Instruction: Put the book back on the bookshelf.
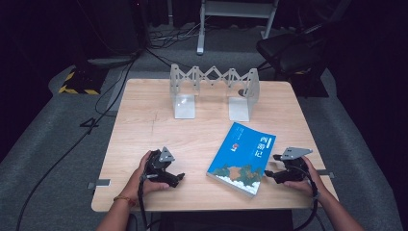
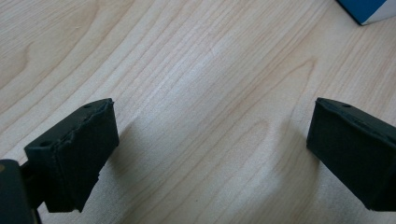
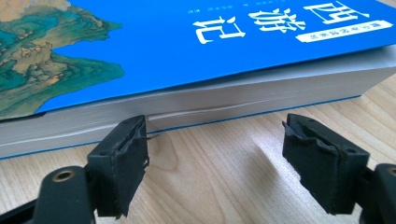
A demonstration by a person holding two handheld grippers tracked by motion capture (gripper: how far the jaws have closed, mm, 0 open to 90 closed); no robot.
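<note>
Wooden table [image 1: 144, 120]: blue book [image 1: 243, 156], folding metal rack [image 1: 214, 89] behind.

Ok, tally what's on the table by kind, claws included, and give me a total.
Blue book: 1
White expanding book rack: 1
Hand-held claws, both with jaws apart: 2, the left claw and the right claw
Total: 4
</note>
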